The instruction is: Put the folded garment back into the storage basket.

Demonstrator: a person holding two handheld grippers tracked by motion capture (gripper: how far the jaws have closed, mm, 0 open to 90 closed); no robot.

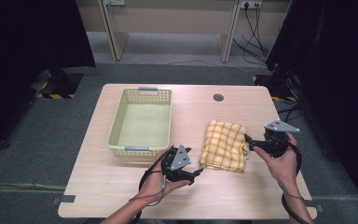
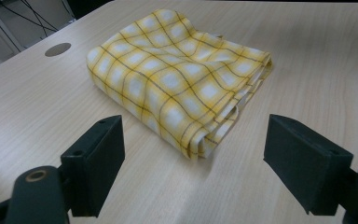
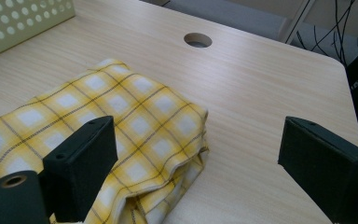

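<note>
Lying flat on the wooden table [image 1: 121, 186], right of centre, the folded yellow checked cloth [image 1: 224, 145] sits between the two tongs. The left gripper [image 1: 200, 171] is just off the cloth's near left corner with its jaws spread wide and nothing between them; in the left gripper view that layered corner [image 2: 205, 140] points toward the gap between the jaws without touching them. The right gripper [image 1: 248, 138] is at the cloth's right edge, jaws also standing wide apart and bare, with the cloth's corner [image 3: 186, 158] reaching into the space between them.

The pale perforated basket [image 1: 140, 122] stands well apart to the left, with bare wood between it and the cloth. Beyond the cloth lies the round cable hole [image 1: 218, 97], and open tabletop runs on the near and right sides up to the table's edge.

The cloth is a rough rectangle, its long axis running from the near edge toward the far one, slightly tilted, loose layered edges at the near end
</note>
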